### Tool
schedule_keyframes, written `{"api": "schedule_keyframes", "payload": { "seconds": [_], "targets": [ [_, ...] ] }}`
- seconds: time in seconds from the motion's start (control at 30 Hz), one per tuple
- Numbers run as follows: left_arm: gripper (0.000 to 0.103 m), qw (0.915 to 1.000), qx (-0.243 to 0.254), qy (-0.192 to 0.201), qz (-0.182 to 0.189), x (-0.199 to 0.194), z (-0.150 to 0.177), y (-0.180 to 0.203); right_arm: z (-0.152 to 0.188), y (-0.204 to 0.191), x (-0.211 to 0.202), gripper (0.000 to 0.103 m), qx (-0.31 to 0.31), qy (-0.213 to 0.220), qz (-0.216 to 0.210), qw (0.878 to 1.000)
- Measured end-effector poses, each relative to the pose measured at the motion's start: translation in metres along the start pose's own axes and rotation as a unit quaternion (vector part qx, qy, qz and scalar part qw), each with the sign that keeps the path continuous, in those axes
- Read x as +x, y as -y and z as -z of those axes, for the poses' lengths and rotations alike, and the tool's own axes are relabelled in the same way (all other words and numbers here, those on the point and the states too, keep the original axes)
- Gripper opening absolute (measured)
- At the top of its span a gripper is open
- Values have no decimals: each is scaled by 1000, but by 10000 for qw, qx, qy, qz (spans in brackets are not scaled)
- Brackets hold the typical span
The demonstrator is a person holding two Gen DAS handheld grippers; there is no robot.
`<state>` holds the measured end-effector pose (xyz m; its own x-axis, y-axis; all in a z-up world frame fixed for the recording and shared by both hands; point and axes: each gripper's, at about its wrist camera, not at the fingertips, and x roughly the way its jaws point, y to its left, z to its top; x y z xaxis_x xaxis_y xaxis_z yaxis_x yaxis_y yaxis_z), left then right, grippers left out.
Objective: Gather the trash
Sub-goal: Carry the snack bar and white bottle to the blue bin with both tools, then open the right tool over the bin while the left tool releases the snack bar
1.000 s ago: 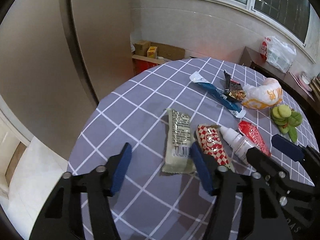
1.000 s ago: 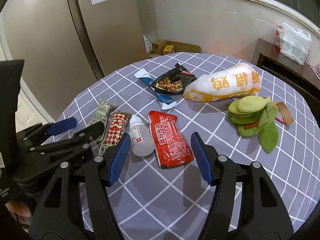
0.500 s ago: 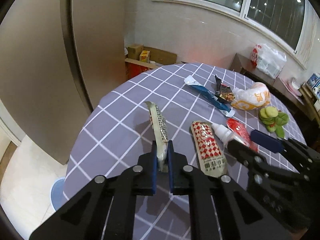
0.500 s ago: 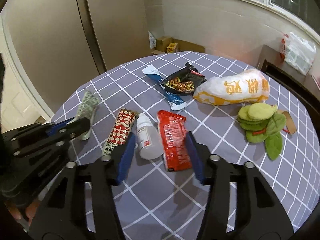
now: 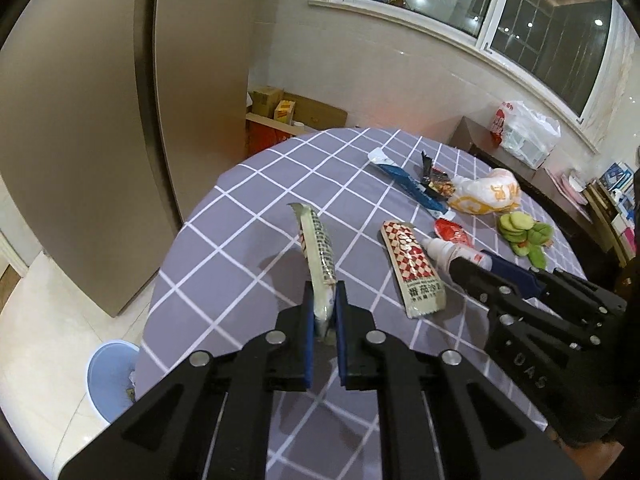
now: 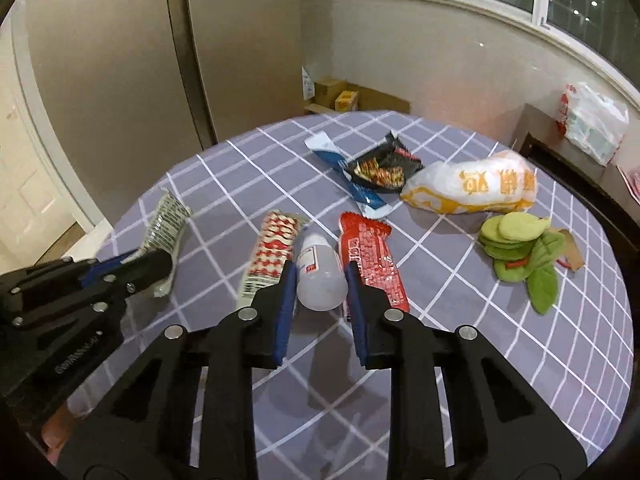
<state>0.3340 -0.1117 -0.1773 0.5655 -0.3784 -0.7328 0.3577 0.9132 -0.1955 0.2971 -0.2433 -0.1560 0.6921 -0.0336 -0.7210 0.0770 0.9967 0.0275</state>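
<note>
Left gripper (image 5: 321, 316) clamps pale wrapper (image 5: 318, 256) edge-on above checked tablecloth (image 5: 240, 224) (blue bin (image 5: 108, 376) on floor below).

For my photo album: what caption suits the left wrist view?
Left gripper lifts a wrapper off the table, a blue bin below.

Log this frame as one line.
left gripper: shut on green wrapper, lifted | right gripper: straddling white bottle | bin: floor
</note>
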Motion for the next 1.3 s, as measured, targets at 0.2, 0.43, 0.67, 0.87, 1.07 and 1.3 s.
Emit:
{"api": "schedule_keyframes", "payload": {
  "seconds": [0.2, 0.43, 0.67, 0.87, 1.07, 1.3],
  "targets": [
    [8, 9998, -27, 196, 87, -28, 6, -7, -5, -18, -28, 25, -68, 180, -165, 9997],
    [8, 9988, -205, 447, -3, -66, 17, -39, -11, -67, -50, 25, -300, 270, -538, 9977],
    [8, 9947, -691, 600, -463, -103, 33, -109, -16, -153, -53, 25, -780, 265, -1035, 9912],
    [8, 9840, -1227, 602, -1145, -131, 53, -193, -9, -246, -33, 25, -1224, 82, -1575, 9799],
    [8, 9690, -1661, 540, -1749, -148, 74, -263, 0, -317, -9, 25, -1475, -125, -2007, 9684],
    [8, 9515, -2072, 430, -2233, -153, 92, -325, 6, -377, 16, 25, -1648, -129, -2322, 9585]
  ]
}}
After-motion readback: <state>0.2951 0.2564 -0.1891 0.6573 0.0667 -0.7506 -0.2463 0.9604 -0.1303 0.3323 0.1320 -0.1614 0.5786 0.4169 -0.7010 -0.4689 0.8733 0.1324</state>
